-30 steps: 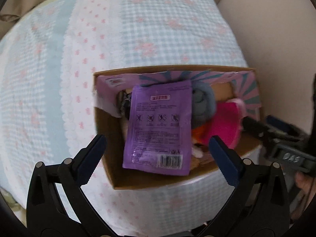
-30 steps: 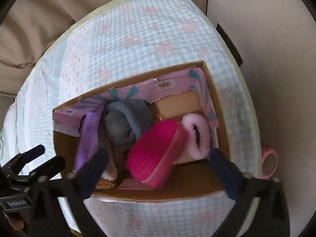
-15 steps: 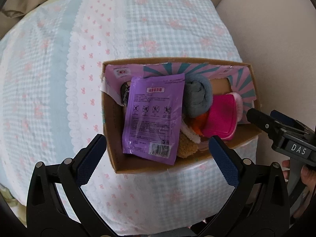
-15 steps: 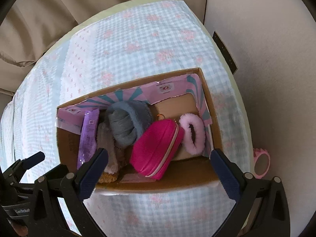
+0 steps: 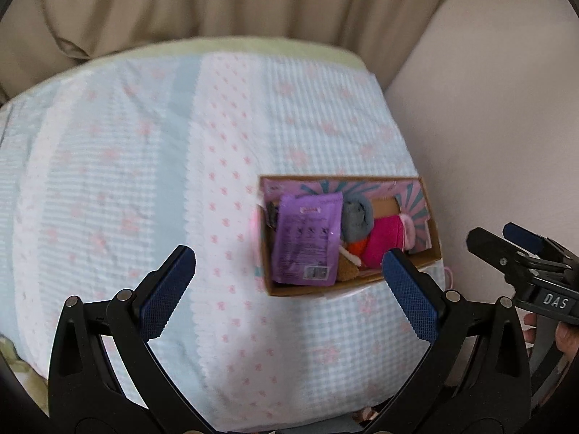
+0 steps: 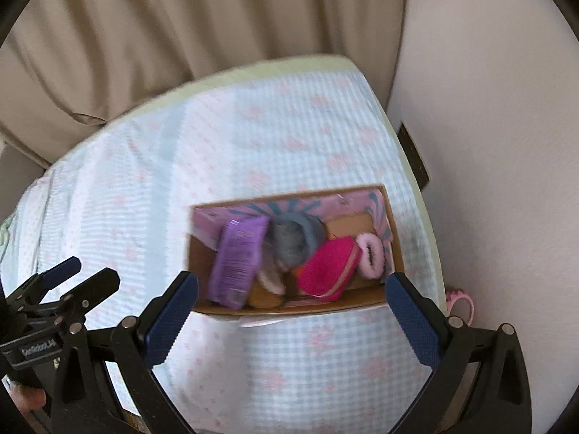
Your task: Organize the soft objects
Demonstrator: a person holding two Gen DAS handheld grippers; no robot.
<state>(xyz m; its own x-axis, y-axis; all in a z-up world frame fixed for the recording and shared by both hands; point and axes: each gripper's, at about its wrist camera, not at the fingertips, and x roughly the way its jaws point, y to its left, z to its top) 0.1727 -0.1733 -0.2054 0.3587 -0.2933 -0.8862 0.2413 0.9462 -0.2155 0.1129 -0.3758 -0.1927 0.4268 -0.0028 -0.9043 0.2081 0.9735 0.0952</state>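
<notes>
Step in hand: judged near its close, with the soft objects boxed and both tools held well above, apart from them.
Left gripper (image 5: 287, 276): fingers spread wide, empty.
Right gripper (image 6: 293, 303): fingers spread wide, empty.
Cardboard box (image 6: 201, 260): on the bed (image 5: 108, 166), near its right edge. Contents:
- purple packet (image 6: 239, 260), uppermost at left
- grey knit roll (image 6: 293, 242)
- magenta pouch (image 6: 329, 269)
- pink fluffy ring (image 6: 372, 255)

Next move: probably none but a check for strays; a pink item (image 6: 461, 302) lies beyond the bed's edge.
</notes>
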